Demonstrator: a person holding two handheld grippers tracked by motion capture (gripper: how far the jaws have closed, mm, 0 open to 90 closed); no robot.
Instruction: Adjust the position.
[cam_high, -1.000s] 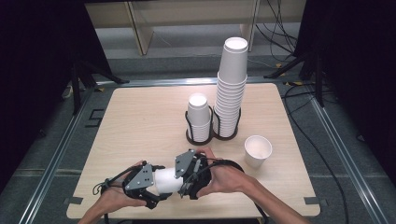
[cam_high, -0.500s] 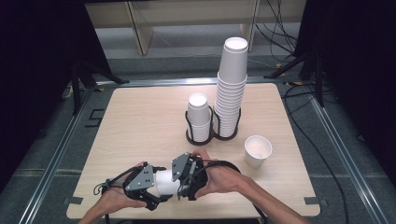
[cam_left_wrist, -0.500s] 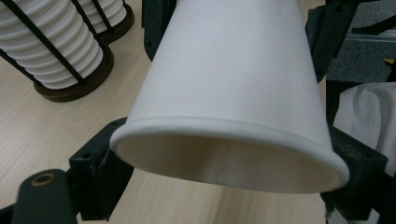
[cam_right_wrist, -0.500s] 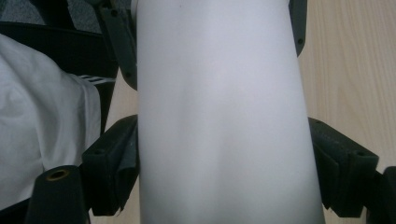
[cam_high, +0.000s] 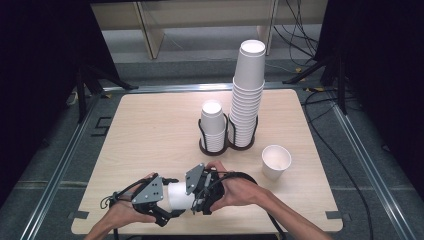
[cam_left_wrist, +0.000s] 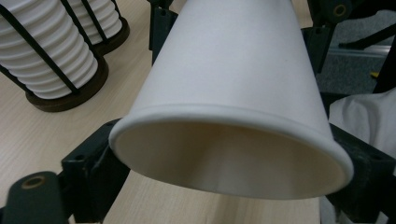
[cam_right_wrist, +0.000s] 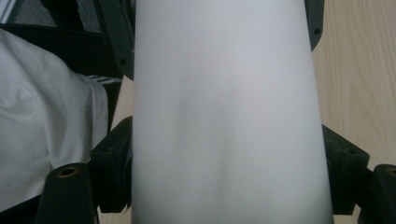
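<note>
Two hand-held grippers are being held against one white paper cup (cam_high: 179, 196) lying on its side just above the near edge of the desk (cam_high: 150, 130), the left hand-held gripper (cam_high: 159, 206) at its rim end and the right hand-held gripper (cam_high: 199, 192) at its base end. Compared with a second ago, the cup and both hands are being kept in nearly the same spot, but the left jaws have just been opening: in the left gripper view the cup's rim (cam_left_wrist: 229, 154) is still lying between them, with the pads no longer seen pressing hard, so that grasp is being judged as released or nearly so. In the right gripper view the cup's wall (cam_right_wrist: 226, 116) is being flanked closely by both jaws, and the cup is being judged as clenched there.

A handover from left to right is therefore being read, or the pulling apart of nested cups. Well apart, a single upright cup (cam_high: 276, 161) is standing on the desk, just beside the black holder (cam_high: 227, 145) carrying a short stack (cam_high: 213, 125) and a tall stack (cam_high: 247, 95).
</note>
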